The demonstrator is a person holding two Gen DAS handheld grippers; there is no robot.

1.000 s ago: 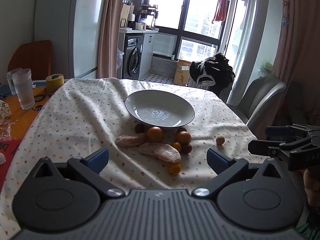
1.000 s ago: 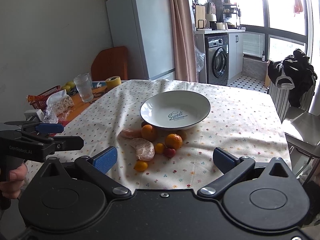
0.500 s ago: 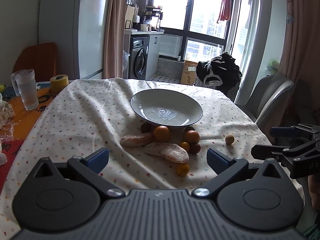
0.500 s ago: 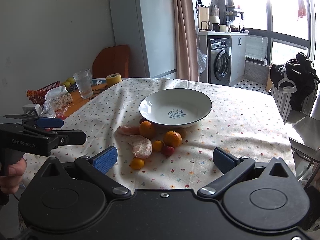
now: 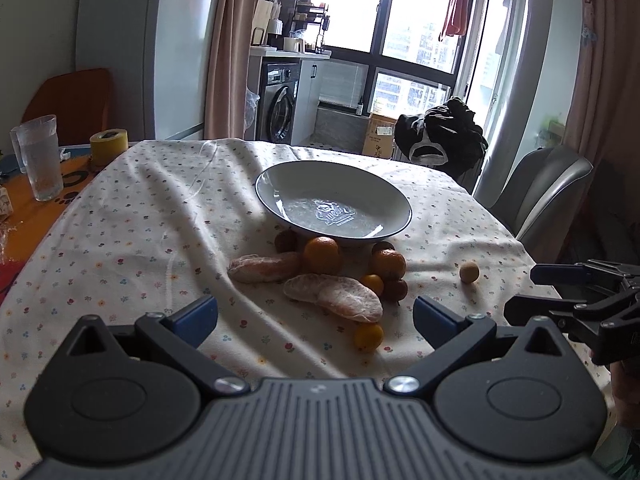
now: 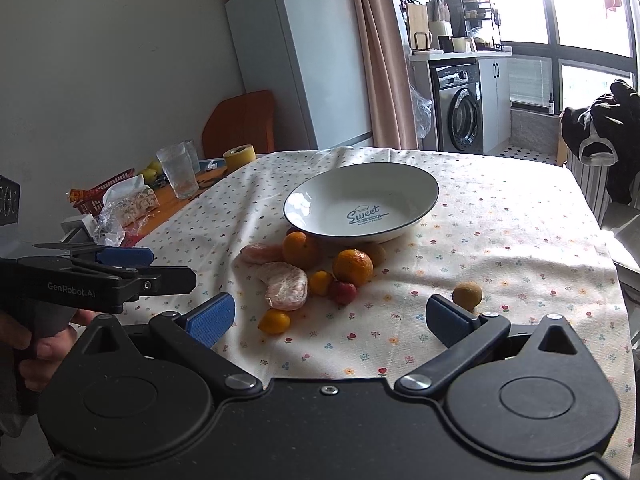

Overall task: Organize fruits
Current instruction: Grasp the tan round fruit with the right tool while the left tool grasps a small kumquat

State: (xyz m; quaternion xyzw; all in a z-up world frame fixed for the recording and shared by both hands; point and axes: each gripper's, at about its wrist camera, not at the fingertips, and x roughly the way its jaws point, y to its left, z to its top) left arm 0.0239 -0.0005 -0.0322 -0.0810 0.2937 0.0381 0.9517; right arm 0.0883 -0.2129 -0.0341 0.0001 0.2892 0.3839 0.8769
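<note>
— Where is the fruit sitting?

— In a cluster on the floral tablecloth [image 5: 132,216] covering the surface, just in front of the white plate [image 6: 362,210], toward the near edge. The plate itself has nothing in it; the word "Sweet" is printed inside.

— What is in the cluster?

— Two mandarins: one [image 6: 300,249] touching the plate's near rim, the other [image 6: 353,267] just beside it. Two peeled citrus pieces lie on the cloth, one [image 6: 287,291] nearer the edge and one [image 6: 260,254] behind it. A small red fruit [image 6: 343,292] sits against a kumquat [image 6: 320,282], and a second kumquat [image 6: 274,321] lies closest to the near edge. A couple of dark fruits are tucked under the plate's rim, too shadowed to name.

— Anything apart from the group?

— A small tan round fruit [image 6: 467,295], alone toward the right edge of the surface, near the right claw's blue finger pad.

— And the claws?

— The left claw [image 5: 315,317] is spread wide with nothing between its fingers, above the near edge and facing the cluster. The right claw [image 6: 330,317] is likewise wide apart and holding nothing. Each shows at the side of the other's view, held in a hand [image 6: 38,340].

— What else is on the surface?

— At the far left corner, off the cloth, drinking glasses [image 5: 43,158] and a yellow tape roll [image 5: 108,147].
</note>
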